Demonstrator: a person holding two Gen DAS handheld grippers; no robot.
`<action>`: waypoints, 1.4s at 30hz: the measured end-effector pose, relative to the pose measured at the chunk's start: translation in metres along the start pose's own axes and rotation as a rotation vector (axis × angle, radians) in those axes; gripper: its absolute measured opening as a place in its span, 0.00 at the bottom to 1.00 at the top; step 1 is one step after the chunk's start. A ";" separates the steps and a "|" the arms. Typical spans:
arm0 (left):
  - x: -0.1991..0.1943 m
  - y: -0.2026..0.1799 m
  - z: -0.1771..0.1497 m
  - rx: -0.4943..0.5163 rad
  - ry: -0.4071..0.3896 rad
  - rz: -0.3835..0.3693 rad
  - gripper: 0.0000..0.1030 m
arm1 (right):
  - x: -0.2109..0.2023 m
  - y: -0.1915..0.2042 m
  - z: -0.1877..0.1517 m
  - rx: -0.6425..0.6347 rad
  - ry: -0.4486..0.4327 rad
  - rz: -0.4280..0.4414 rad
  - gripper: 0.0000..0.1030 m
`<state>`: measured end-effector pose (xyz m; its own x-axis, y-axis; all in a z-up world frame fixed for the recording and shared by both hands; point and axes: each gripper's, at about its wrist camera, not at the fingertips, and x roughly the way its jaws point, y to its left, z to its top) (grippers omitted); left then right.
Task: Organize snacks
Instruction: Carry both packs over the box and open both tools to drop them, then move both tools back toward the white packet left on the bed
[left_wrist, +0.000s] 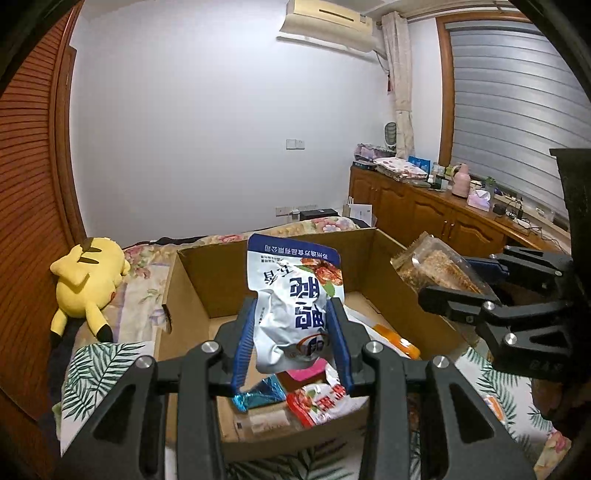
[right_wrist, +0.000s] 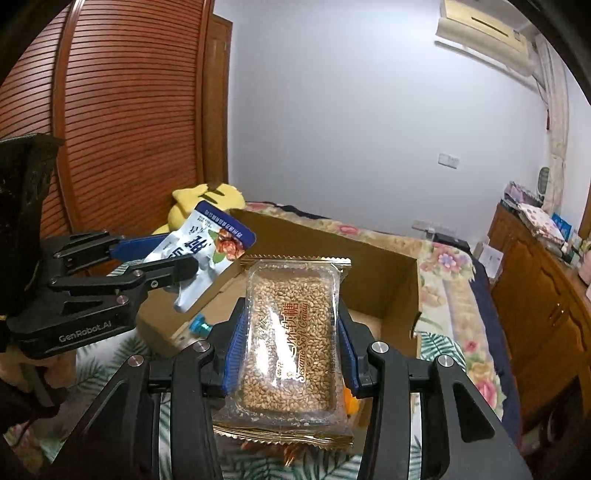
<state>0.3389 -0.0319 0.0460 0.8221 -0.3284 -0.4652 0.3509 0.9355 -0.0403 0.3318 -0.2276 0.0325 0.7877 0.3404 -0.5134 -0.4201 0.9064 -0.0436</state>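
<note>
1. Left gripper (left_wrist: 291, 325) is clamping a white-and-blue snack pouch (left_wrist: 295, 295) between its blue pads, fingers closed in to the pouch's width. Pouch is standing up out of the claw, print upside down, its lower end crumpled and hanging above the cardboard box (left_wrist: 280, 273).
2. Right gripper (right_wrist: 291, 343) is pinching a clear sesame soft candy pack (right_wrist: 291, 339) by its two long edges. Pack is lying flat between the pads, label facing the camera, and reaching well beyond the fingertips toward the far wall of the box (right_wrist: 388, 291).
3. In the left view, the right gripper (left_wrist: 476, 280) is coming in from the right, holding the sesame pack (left_wrist: 436, 269) over the box's right wall. In the right view, the left gripper (right_wrist: 155, 258) is holding the pouch (right_wrist: 207, 254) over the box's left side.
4. Count: two grippers, each carrying one snack; one open box.
5. Lying inside the box, near end: one red packet (left_wrist: 321, 402), one blue foil packet (left_wrist: 258, 395), one pink item (left_wrist: 306, 371), one orange item (left_wrist: 399, 343), one pale wrapped piece (left_wrist: 266, 421). More may be lying under the pouch; cannot tell.
6. Box is sitting on leaf-print fabric (left_wrist: 96, 365) over a floral bed. One yellow Pikachu plush (left_wrist: 88, 280) is lying far left.
7. Box's near wall is being hidden behind gripper arms in both views. In the right view, the sesame pack is covering most of the box contents.
</note>
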 end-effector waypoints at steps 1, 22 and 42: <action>0.004 0.002 0.000 0.001 0.000 -0.001 0.35 | 0.006 -0.001 0.001 0.003 0.000 -0.001 0.42; 0.044 0.014 -0.020 -0.015 0.057 0.035 0.36 | 0.079 -0.005 -0.007 0.014 0.101 -0.002 0.43; 0.038 0.014 -0.022 -0.026 0.018 0.019 0.51 | 0.058 -0.003 -0.017 0.020 0.088 -0.029 0.52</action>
<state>0.3650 -0.0284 0.0086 0.8200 -0.3085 -0.4821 0.3234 0.9447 -0.0544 0.3706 -0.2146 -0.0121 0.7566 0.2918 -0.5852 -0.3883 0.9205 -0.0430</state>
